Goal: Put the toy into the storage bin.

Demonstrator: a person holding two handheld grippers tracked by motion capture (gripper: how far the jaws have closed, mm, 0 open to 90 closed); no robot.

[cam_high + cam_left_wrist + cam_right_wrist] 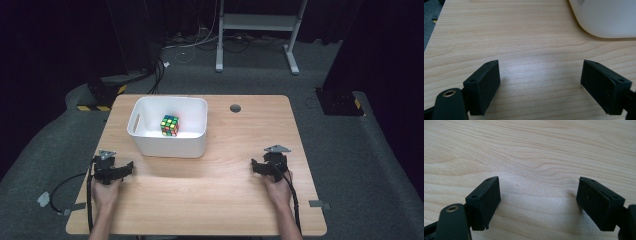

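High view: a wooden table (200, 200) carries a white plastic bin (170, 142) toward its far left. Inside the bin a Rubik's cube (169, 125) sits on the floor, roughly centred. The left gripper (111, 169) rests on the table at about 7 o'clock from the bin, near its front left corner but apart from it. The right gripper (270, 165) sits well apart at about 4 o'clock from the bin, near the table's right edge. A hand holds each from below. A dark round hole (235, 108) lies at 2 o'clock from the bin.

Left gripper view: the left gripper (540, 82) has its jaws spread wide, with bare wood grain between them and nothing held. The bin's rounded white corner (606, 20) stands at 1 o'clock, beyond the jaw tips and not touching them. The cube is hidden behind the wall.

Right gripper view: the right gripper (537, 201) is likewise spread wide and empty, low over bare tabletop (529, 150).
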